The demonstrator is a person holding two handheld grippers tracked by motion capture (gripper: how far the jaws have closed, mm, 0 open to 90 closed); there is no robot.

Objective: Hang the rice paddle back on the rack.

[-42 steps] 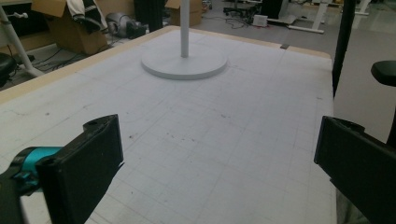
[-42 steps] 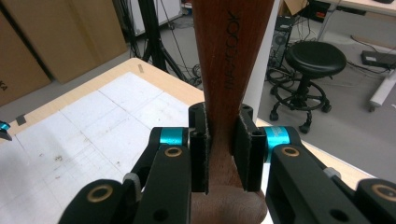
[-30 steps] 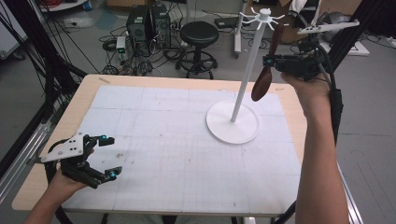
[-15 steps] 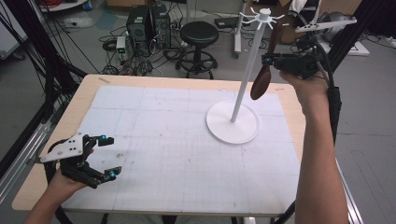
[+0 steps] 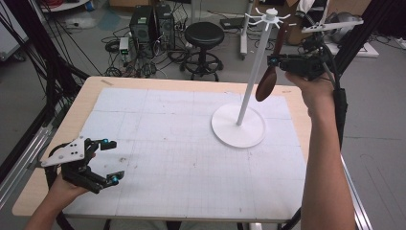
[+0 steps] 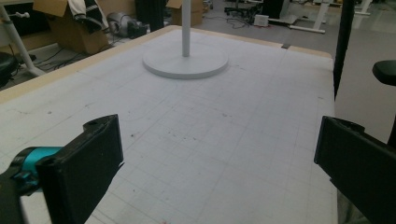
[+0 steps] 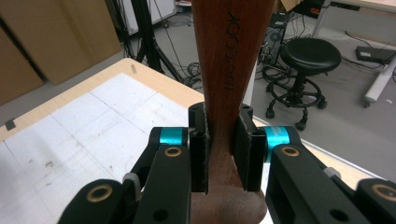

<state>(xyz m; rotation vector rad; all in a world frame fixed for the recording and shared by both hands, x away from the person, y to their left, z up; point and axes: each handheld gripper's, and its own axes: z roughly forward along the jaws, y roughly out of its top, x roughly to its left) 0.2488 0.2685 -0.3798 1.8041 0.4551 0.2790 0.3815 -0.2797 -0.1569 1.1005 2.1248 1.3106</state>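
A dark wooden spoon (image 5: 267,81) hangs beside the pole of a white hook stand (image 5: 238,132) at the table's far right, its handle reaching up towards the hooks at the top. My right gripper (image 5: 275,61) is shut on the handle; in the right gripper view the wooden spoon (image 7: 229,60) sits pinched between both pads, with my right gripper (image 7: 223,154) closed around it. My left gripper (image 5: 110,162) rests open near the table's front left corner, nothing between its jaws. In the left gripper view my left gripper (image 6: 219,172) faces the hook stand (image 6: 185,63) across the mat.
A white gridded mat (image 5: 191,148) covers most of the wooden table. Beyond the far edge stand a black stool (image 5: 204,36), computer cases (image 5: 151,24) and loose cables on the floor. Black frame bars rise at the left and right.
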